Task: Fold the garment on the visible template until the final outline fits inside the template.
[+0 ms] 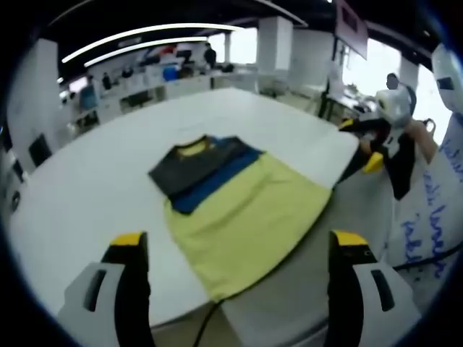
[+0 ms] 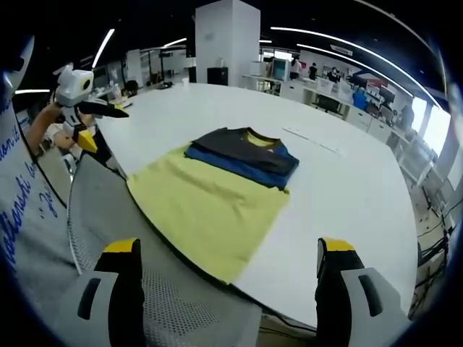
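A garment (image 1: 239, 210) with a yellow body, a blue band and a dark grey top lies flat on the white table (image 1: 87, 188), its sleeves tucked in. Its yellow hem reaches the table's near edge. In the right gripper view the garment (image 2: 217, 191) lies the same way, collar away from me. My left gripper (image 1: 239, 240) hangs open in front of the hem, nothing between its yellow-tipped jaws. My right gripper (image 2: 228, 246) is also open and holds nothing. Each gripper appears in the other's view, off the table's corner: the right gripper (image 1: 372, 144) and the left gripper (image 2: 87, 108).
A grey mesh chair back (image 2: 166, 303) stands against the table's near edge below the hem. A white sleeve with blue writing (image 1: 441, 210) is beside it. A faint line (image 2: 311, 141) marks the table beyond the garment. Desks and people fill the far room.
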The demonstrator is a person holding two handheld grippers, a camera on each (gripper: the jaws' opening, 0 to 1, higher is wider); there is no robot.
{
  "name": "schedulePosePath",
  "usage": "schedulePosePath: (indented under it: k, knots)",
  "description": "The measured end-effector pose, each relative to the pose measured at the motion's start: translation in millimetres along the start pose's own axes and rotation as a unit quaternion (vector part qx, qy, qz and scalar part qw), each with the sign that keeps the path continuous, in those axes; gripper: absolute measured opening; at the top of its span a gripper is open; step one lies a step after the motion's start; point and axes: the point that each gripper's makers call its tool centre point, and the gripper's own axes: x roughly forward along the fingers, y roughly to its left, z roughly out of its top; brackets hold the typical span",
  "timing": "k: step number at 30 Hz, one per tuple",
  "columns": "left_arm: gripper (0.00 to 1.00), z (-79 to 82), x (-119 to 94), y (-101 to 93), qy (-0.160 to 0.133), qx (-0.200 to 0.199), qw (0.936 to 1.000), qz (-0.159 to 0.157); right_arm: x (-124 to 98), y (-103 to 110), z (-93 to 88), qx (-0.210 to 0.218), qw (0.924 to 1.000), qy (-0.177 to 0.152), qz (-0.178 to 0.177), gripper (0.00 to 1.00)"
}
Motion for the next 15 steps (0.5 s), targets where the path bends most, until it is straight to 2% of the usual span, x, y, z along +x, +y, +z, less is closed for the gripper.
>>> schedulePosePath:
  k: [6, 15]
  knots:
    - [1.00, -6.0, 5.5, -1.3, 0.009, -0.005, 0.9999, -0.006, 1.8, 0.9, -3.1, 0.000, 1.0000, 0.005, 0.001, 1.00]
    - [1.00, -4.7, 5.6, -1.3, 0.005, -0.007, 0.9999, -0.007, 4.0, 1.4, -2.7, -0.001, 1.0000, 0.004, 0.004, 1.00]
